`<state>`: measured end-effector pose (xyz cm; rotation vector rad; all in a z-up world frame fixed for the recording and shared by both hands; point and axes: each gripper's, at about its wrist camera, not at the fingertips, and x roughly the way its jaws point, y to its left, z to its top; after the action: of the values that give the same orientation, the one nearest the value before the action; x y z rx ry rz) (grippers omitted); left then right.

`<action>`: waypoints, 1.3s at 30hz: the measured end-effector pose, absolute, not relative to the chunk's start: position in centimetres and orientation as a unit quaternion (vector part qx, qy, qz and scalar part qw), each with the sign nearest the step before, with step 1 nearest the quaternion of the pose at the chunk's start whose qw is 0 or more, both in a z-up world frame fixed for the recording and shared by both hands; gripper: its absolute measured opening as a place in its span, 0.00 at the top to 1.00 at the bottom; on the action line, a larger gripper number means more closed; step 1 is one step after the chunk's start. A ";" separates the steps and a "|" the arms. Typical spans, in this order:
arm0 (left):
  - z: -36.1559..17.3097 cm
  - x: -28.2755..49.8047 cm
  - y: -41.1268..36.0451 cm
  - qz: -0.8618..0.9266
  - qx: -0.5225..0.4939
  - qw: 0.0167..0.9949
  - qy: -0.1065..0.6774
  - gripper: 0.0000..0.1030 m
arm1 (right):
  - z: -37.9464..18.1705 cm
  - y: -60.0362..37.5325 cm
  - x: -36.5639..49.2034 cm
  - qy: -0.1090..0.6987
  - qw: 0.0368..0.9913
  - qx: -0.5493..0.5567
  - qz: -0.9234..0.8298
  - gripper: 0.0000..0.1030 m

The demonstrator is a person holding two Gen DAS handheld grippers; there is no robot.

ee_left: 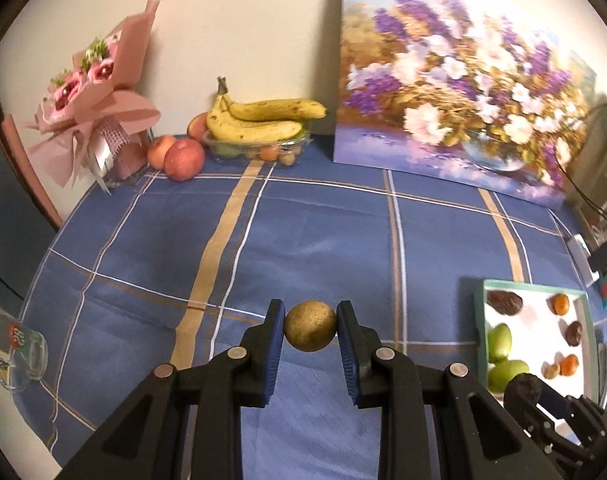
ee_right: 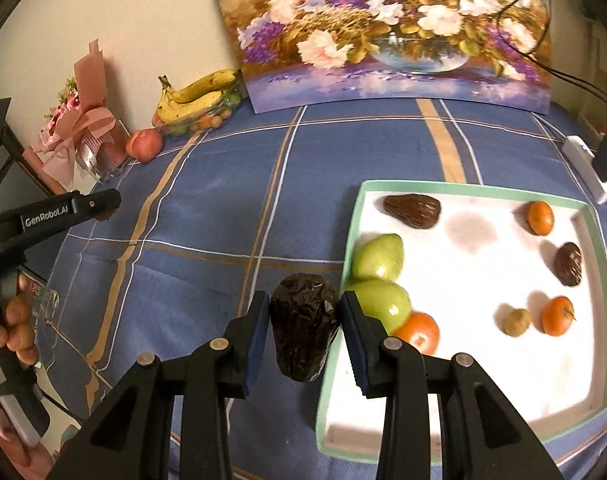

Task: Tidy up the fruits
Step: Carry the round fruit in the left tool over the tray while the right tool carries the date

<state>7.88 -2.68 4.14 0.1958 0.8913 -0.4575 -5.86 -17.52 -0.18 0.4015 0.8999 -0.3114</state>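
A: Left gripper pinches a round brown fruit, held well left of the tray.

B: Right gripper clamps a dark wrinkled fruit just beside the tray's left rim.

A flower painting leans against the cream wall at the back of the surface. To its left a pink-wrapped bouquet stands in the corner. A blue plaid cloth covers the surface, and a clear glass lies tipped at its left edge. A white power strip sits at the right.
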 end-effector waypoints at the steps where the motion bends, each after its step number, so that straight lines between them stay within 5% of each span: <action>1: 4.2 7.2 -2.8 -0.222 0.098 0.873 0.423 0.73 | -0.1 -17.5 -6.4 0.428 0.870 0.192 -0.152 0.63; 39: 1.0 -6.7 -15.4 -0.408 0.171 0.768 0.463 0.73 | 1.1 -27.7 -18.8 0.382 0.830 0.259 -0.313 0.63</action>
<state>-6.73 -15.37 1.00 0.3716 1.0048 -0.8860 -18.85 -27.68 1.05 0.5488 0.8104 -0.6651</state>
